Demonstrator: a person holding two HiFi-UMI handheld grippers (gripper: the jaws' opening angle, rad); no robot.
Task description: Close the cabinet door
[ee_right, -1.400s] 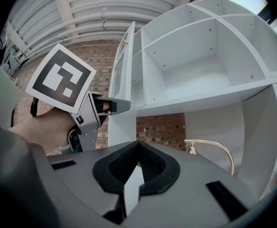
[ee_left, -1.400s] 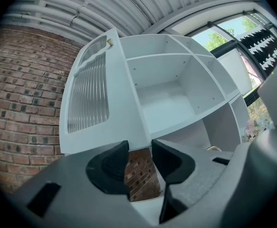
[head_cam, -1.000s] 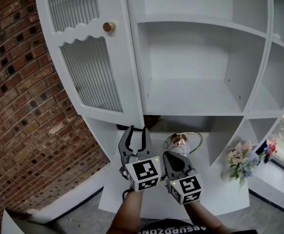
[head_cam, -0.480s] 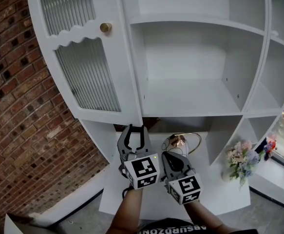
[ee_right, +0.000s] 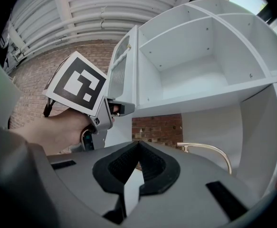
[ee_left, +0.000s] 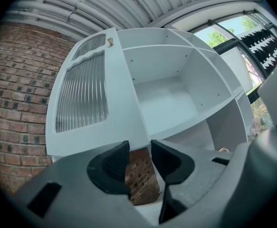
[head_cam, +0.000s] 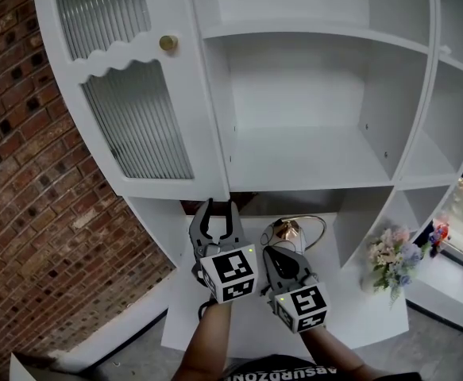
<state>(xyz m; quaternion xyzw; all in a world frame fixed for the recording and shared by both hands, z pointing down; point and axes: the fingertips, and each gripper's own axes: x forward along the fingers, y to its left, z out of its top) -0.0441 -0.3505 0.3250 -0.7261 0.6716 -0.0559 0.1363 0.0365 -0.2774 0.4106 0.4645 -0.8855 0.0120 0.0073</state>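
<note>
While ajar, door [head_cam: 148, 117] above left gripper [head_cam: 218, 207]

Red brick wall [head_cam: 32, 213] runs from 7 to 10 o'clock in the head view. Pale flower bunch [head_cam: 393, 260] stands upright at 4 o'clock. Copper-coloured ball [head_cam: 292, 228] sits inside a gold wire hoop [ee_right: 201, 145], just below centre. Small colourful figure [head_cam: 437, 235] at 4 o'clock edge, too small to identify.

Left gripper [head_cam: 219, 207]: grey body, black jaws, white cube [head_cam: 229, 270] with black square markers, small green light. Right gripper [head_cam: 277, 252]: same build. Dark shirt [head_cam: 295, 369] (white lettering, seen upside down).
</note>
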